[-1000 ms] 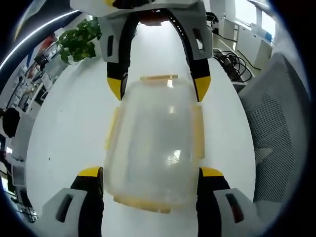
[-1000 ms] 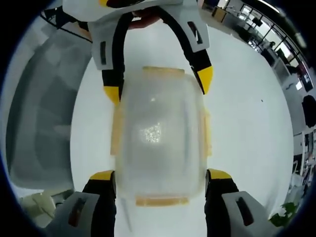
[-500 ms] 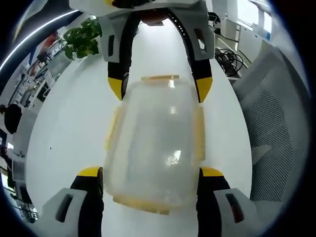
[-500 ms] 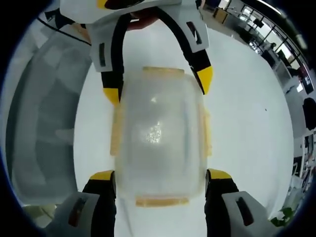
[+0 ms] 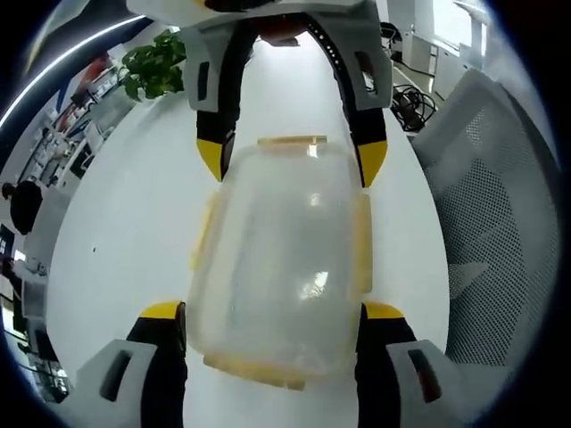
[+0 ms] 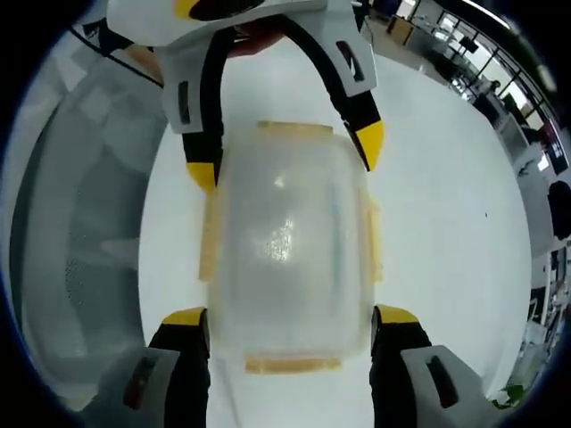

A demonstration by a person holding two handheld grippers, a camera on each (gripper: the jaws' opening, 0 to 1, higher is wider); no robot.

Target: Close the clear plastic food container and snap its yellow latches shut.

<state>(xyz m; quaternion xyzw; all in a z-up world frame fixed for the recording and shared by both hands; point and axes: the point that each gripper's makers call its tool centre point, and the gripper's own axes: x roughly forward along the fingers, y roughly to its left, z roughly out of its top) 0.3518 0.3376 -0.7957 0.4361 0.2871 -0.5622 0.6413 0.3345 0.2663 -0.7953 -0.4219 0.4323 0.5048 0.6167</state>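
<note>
Almost nothing has moved since a second ago: the clear plastic food container (image 5: 278,259) sits in the same spot between both grippers, and only the room behind has slid a little as the cameras tipped.

In the left gripper view, the left gripper (image 5: 272,312) has its yellow-tipped jaws pressed against the box's two long sides, at 7 and 5 o'clock. The right gripper (image 5: 291,160) reaches in from 12 o'clock and grips the far end the same way.

The box is see-through, smooth and shiny, with rounded corners. Thin yellow latches (image 5: 359,242) run along its edges. It sits over a plain white table (image 5: 125,250).

A grey mesh chair (image 5: 500,232) stands at 3 o'clock. A leafy green plant (image 5: 153,67) is at 11 o'clock.

In the right gripper view, the container (image 6: 287,245) fills the middle.
</note>
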